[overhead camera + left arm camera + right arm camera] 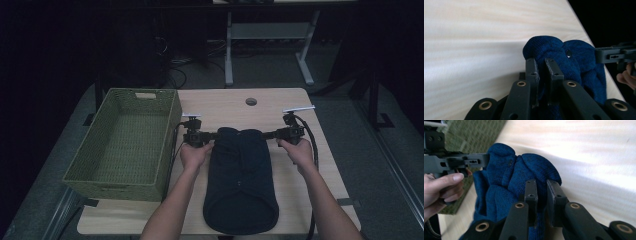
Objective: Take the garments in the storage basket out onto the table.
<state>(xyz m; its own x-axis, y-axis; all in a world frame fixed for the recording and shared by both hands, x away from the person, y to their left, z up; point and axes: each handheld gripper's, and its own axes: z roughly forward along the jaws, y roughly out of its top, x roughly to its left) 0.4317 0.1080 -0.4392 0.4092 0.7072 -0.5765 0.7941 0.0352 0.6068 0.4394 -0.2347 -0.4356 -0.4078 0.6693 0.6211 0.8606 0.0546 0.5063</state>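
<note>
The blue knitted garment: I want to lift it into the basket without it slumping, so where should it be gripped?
Grip the blue knitted garment at its two far corners, coming in from each side, as the left gripper and right gripper do now: it lies flat and long.

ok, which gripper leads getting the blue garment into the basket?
Left, probably. Both the left gripper and right gripper pinch the blue garment, but the green basket sits beside the left.

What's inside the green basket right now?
The green woven basket looks empty: its bare woven floor shows in the high view. The strip of floor just behind its near wall is hidden. The blue knit garment lies beside it on the table.
</note>
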